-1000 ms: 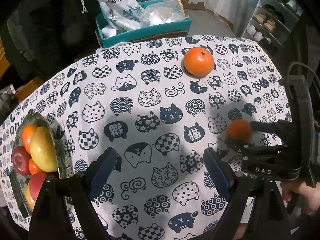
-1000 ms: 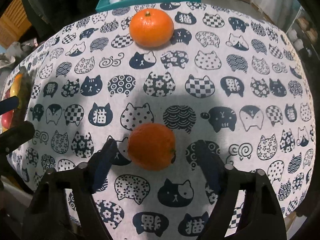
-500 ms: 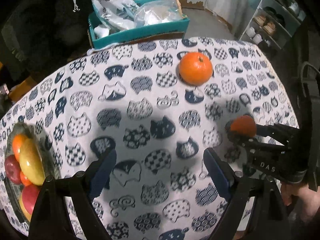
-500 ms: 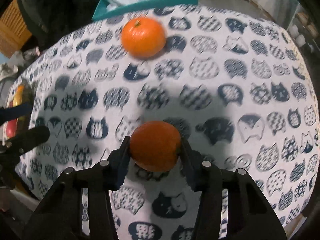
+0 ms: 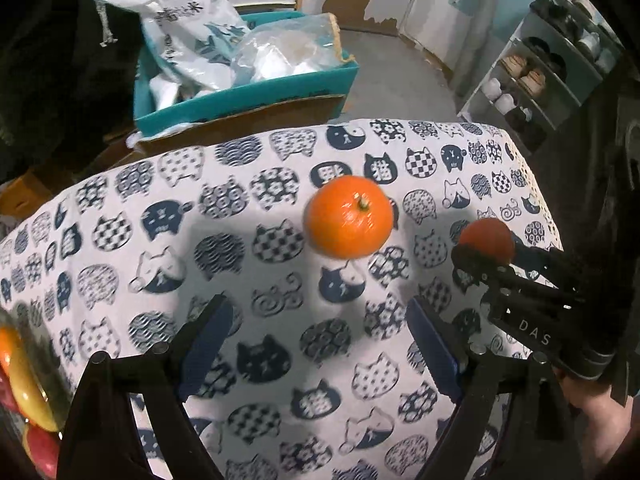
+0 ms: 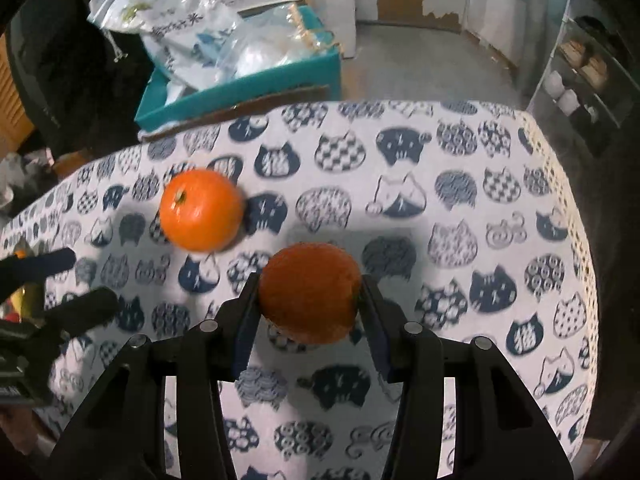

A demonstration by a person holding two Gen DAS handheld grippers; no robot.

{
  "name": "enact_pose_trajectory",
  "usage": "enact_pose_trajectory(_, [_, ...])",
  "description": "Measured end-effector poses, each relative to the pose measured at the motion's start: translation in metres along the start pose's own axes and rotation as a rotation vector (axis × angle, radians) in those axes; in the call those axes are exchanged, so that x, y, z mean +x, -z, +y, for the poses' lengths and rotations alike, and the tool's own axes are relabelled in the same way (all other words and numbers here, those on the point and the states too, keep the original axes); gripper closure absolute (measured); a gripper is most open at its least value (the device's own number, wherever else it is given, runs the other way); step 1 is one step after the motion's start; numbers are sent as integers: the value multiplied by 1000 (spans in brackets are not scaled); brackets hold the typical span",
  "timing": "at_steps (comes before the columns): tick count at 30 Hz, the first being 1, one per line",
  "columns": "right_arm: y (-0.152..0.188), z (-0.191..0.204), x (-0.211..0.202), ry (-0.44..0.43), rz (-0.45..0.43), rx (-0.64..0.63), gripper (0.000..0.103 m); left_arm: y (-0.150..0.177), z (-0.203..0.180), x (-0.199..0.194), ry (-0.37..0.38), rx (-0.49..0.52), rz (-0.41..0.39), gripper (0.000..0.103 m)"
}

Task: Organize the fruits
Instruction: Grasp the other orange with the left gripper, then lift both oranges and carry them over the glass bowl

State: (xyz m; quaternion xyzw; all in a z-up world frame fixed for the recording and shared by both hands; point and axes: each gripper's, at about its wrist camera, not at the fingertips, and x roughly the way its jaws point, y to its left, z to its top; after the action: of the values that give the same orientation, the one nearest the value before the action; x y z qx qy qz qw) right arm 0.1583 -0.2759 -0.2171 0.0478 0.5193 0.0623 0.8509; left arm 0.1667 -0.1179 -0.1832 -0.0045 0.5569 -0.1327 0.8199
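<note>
In the left wrist view, a fruit bowl (image 5: 28, 384) sits at the 8 o'clock edge of the frame, cut off by it, holding yellow, orange and red fruit. The left gripper (image 5: 320, 344) occupies the 6 o'clock position with its jaws set wide; nothing lies between them, only the cat-print tablecloth (image 5: 160, 240) beneath. A loose orange (image 5: 348, 216) rests on the cloth just past the centre toward 1 o'clock, stem up, clear of both tools. At 3 o'clock the right gripper (image 5: 486, 254) enters from the frame edge, clamped on a second, darker held orange (image 5: 486, 236); a hand (image 5: 596, 412) grips its handle at 4 o'clock. In the right wrist view, the left gripper (image 6: 76, 280) appears at 9 o'clock, fingers parted and empty. The loose orange (image 6: 202, 210) lies at 10 o'clock on the tablecloth (image 6: 460, 200). The right gripper (image 6: 310, 300) sits at 6 o'clock with both pads pressed against the sides of the held orange (image 6: 310, 292), near the frame centre. A teal box (image 6: 240, 84) of plastic bags stands beyond the table's far edge at 11 o'clock.
</note>
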Motion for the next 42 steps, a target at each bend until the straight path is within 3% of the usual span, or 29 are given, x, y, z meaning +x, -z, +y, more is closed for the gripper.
enact_pose_trajectory(11, [-22,-24,12,-1,1,36,55,-27,-17,37,-2,12,24,13])
enact_pose_trajectory(24, [-13,-47,14,-5,4,122,55,-39,-18,75,38,-13,51,14])
enact_pose_trajectory(30, [-9,-50,18,4,16,128,55,-40,-18,79,37,7,40,36])
enact_pose_trajectory(42, [-12,-30,5,19,-16,69,55,-22,-10,56,22,38,2,37])
